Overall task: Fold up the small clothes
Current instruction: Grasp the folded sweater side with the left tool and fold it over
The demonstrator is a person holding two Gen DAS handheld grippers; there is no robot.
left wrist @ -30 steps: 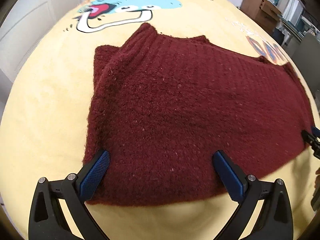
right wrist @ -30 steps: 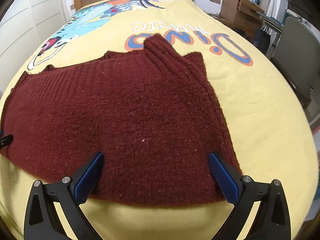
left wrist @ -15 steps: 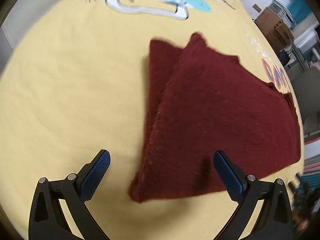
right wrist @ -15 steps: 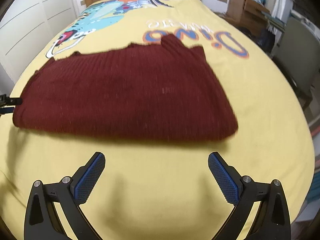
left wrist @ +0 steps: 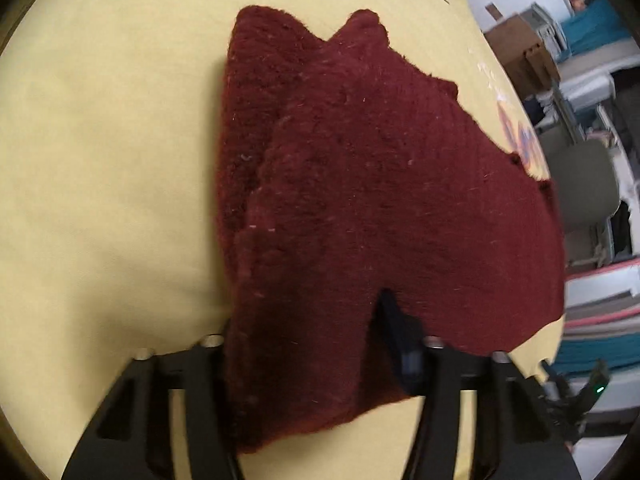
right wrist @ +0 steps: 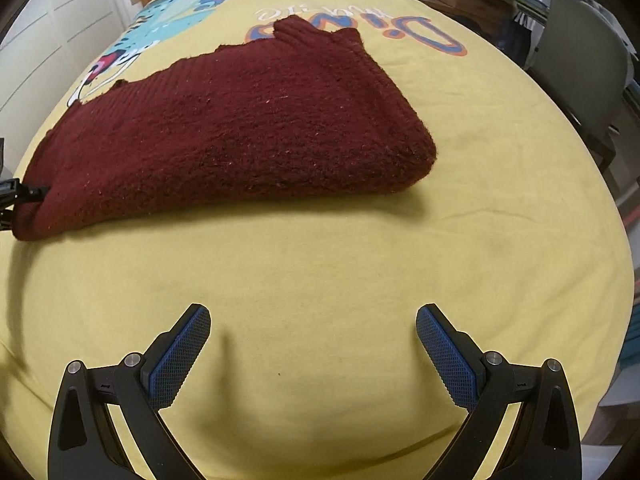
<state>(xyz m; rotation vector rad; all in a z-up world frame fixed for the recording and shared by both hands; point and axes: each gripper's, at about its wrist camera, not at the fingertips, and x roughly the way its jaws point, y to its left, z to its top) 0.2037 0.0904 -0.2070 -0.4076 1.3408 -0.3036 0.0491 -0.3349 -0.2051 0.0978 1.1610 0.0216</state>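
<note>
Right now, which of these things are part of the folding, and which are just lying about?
Part of the job:
dark red sweater
left gripper, closed on its corner
right gripper, open

Just lying about:
yellow bedspread
grey chair
wooden cabinet

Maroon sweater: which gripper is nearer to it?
Left. The left gripper is closed on a corner of the maroon sweater; the right gripper hangs open over bare bedspread, short of it.
</note>
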